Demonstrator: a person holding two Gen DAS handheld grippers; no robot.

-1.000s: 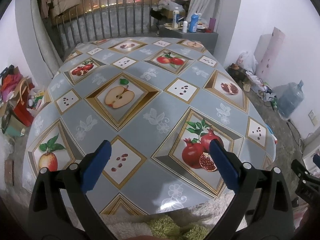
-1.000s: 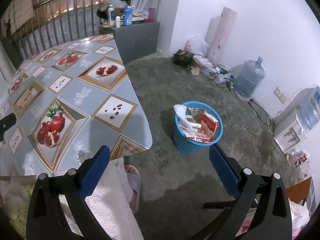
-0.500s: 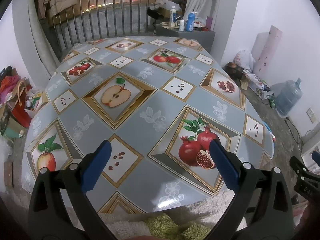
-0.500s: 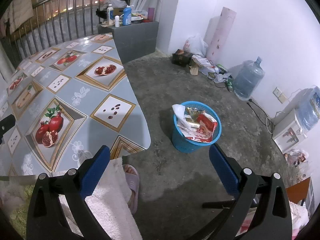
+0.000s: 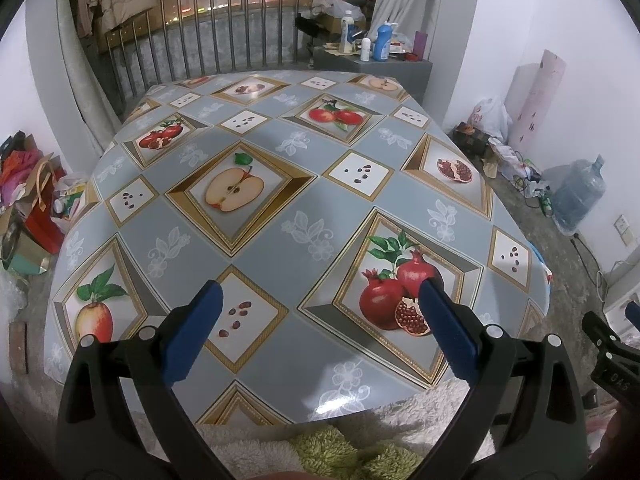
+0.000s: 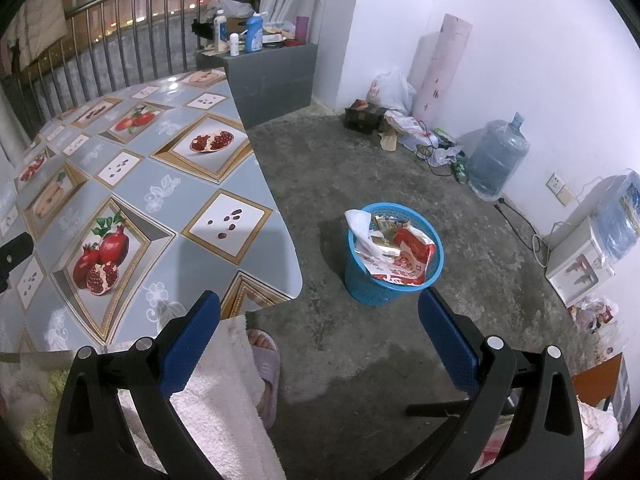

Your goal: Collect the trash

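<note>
since the earlier frames both views have drifted only slightly: the table (image 5: 280,184) sits a little lower in the left view and the basket a touch nearer in the right one. one blue mesh trash basket (image 6: 394,256) stands on the concrete floor (image 6: 360,160), just off the table's near corner, heaped with a red-and-white wrapper (image 6: 406,254), white paper and other packets. only the right wrist view shows it; the left wrist view looks over the tabletop, whose fruit-print cloth carries nothing. two tools are in play. the left tool (image 5: 318,320) hangs over the table's near edge with its blue pads wide apart and empty. the right tool (image 6: 318,336) hovers over the floor, also spread apart and gripping nothing. the right view alone shows one foot in a lilac slipper (image 6: 266,372) beside a white fluffy garment (image 6: 212,412). one water jug (image 6: 496,158) stands by the wall, seen in both views.
</note>
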